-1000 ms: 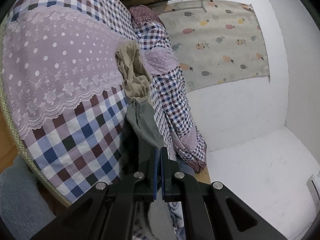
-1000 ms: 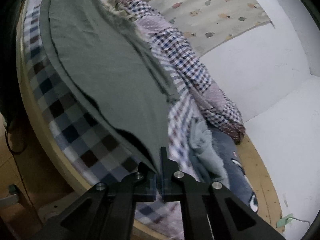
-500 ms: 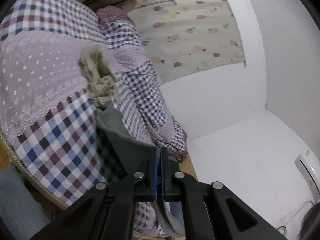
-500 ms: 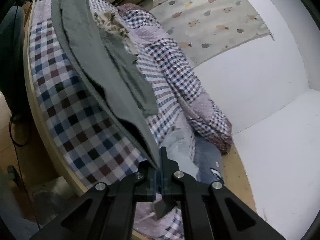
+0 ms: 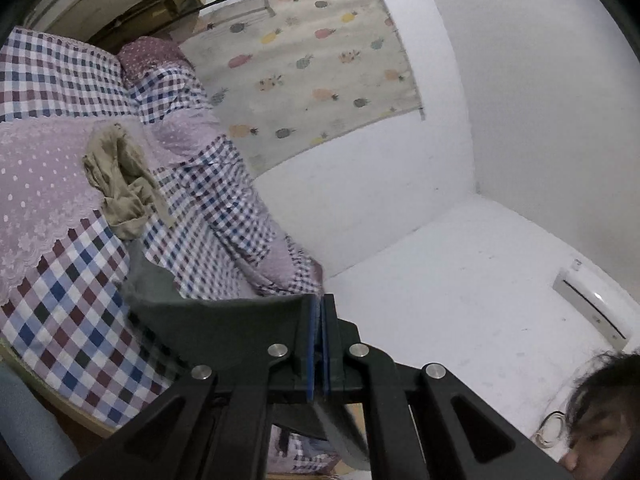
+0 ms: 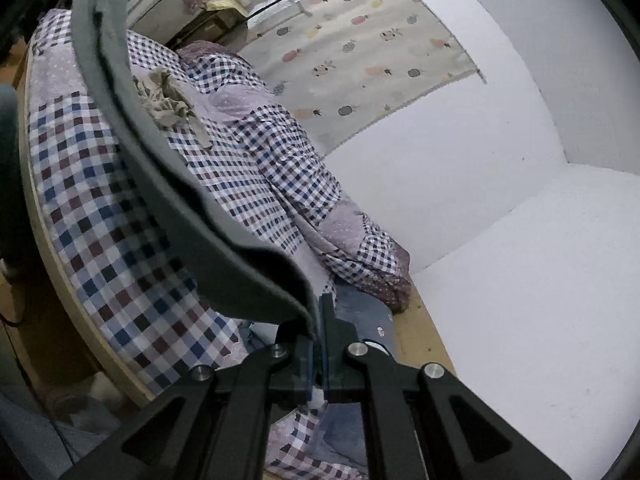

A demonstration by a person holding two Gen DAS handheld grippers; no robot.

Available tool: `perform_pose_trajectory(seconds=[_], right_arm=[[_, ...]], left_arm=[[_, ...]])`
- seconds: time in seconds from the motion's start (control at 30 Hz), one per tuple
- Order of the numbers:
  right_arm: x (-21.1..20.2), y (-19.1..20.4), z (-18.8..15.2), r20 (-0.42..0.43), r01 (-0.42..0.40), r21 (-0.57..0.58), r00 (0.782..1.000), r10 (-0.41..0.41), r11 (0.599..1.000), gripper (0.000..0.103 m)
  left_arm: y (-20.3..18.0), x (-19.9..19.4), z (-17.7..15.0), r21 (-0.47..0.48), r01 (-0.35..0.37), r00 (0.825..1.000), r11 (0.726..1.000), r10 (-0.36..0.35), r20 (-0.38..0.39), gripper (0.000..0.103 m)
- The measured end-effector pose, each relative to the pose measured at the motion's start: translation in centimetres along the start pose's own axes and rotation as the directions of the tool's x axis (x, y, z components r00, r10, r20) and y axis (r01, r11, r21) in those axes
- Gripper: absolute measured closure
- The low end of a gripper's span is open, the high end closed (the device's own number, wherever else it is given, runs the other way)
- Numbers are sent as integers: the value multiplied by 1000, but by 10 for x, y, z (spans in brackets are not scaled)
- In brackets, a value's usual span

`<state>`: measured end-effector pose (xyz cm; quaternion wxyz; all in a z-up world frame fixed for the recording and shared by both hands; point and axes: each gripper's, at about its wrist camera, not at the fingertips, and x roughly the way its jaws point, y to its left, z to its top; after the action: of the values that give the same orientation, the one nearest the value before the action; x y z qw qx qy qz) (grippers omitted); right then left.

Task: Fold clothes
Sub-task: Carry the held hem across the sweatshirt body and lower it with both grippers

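The left gripper point(image 5: 319, 320) is pinching one edge of a dark grey garment point(image 5: 224, 332), its blue pads pressed tight on the cloth, while the right gripper point(image 6: 318, 320) is clamping another edge of the same piece, which is arching away up the left of that view as a long doubled band. Over the last second the cloth, earlier spread broad before the right camera and hanging as a narrow strip from the left one, has been drawn edge-on and lifted clear of the checked bedspread point(image 5: 68, 292). That suggests the person is raising the garment and pulling it taut between both hands, a move that would fit shaking it flat or carrying one edge over onto the other; which of the two cannot be told here. Farther out on the bed, a crumpled beige garment point(image 5: 120, 184) is lying on the lilac dotted panel, and a rolled checked quilt point(image 5: 224, 184) is running along the far side beneath a pineapple-print wall cloth point(image 5: 312, 76). A person's head is showing at the lower right.
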<state>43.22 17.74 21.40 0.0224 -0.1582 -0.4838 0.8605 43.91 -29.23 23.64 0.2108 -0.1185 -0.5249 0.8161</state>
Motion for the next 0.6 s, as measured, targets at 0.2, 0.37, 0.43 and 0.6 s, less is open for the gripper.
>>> perform_pose_trajectory(seconds=[0.2, 0.37, 0.43, 0.6], right_arm=[[43, 2, 3, -14, -49, 3, 999, 49, 999, 103], [105, -1, 16, -28, -80, -25, 996, 79, 997, 103], [130, -5, 24, -36, -88, -33, 996, 87, 996, 103], [193, -14, 46, -58, -109, -52, 993, 106, 993, 103]], left_arm=[[32, 62, 31, -50, -144, 989, 988, 142, -33, 103], [46, 120, 63, -42, -219, 975, 975, 217, -38, 103], [50, 142, 76, -42, -244, 969, 969, 243, -39, 102], [66, 201, 112, -23, -313, 950, 950, 312, -33, 102]])
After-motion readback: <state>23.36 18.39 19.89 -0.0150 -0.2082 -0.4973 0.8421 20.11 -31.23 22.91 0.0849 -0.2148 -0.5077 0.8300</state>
